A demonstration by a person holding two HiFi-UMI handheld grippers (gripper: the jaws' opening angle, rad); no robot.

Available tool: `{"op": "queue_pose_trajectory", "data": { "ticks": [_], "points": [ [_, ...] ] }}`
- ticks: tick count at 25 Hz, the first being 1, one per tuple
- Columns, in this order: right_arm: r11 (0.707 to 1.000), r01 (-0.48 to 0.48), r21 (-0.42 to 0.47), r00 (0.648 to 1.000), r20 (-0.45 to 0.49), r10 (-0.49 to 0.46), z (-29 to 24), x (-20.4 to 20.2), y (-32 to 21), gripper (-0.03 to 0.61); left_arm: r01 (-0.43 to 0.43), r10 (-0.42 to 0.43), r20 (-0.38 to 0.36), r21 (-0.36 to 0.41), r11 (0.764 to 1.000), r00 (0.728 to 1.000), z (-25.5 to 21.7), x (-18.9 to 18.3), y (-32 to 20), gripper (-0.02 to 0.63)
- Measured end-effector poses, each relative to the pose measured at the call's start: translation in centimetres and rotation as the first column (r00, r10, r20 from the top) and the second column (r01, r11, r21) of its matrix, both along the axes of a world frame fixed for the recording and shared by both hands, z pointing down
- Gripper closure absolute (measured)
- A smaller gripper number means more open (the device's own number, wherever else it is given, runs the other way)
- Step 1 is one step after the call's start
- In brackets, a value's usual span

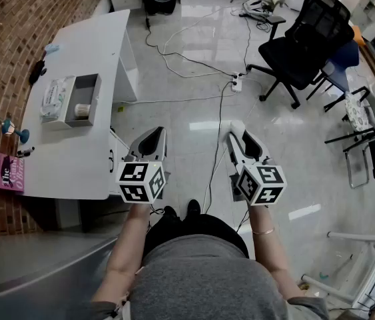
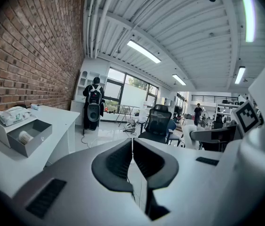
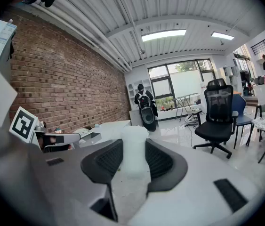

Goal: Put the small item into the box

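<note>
The white table [image 1: 92,40] lies left of the fingers, and the open grey box [image 1: 86,89] on it is well apart from them. The left gripper [image 1: 152,133] is clenched on nothing. The right gripper [image 1: 237,131] grasps the white small item [image 3: 133,150] between its fingers

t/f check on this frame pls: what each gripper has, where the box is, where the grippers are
1. The right gripper grips a white item. True.
2. The left gripper holds something too. False: its jaws are together with nothing between them.
3. The gray box stands on the floor. False: it is on the white table.
4. The gray box is open on top. True.
5. Both grippers are above the table. False: they are over the floor, beside the table.
</note>
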State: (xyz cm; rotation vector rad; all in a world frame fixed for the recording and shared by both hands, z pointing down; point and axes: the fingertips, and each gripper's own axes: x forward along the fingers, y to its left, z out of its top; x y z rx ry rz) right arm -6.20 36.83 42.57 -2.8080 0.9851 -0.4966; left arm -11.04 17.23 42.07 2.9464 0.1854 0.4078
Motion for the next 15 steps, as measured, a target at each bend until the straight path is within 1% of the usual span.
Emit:
{"op": "queue_pose_trajectory", "data": {
  "ticks": [9,15],
  "points": [
    [1.000,0.013,-0.011,1.000,0.026,-0.012,1.1,1.3,0.9,0.420,0.015,-0.015,0.015,-0.006,1.000,1.000,0.7,1.0,1.0,0.586],
    [1.000,0.021,0.000,0.999,0.042,-0.021,1.8,2.3,1.3,0.420,0.023,-0.023,0.024,0.005,1.000,0.999,1.0,1.9,1.8,0.586]
  ]
}}
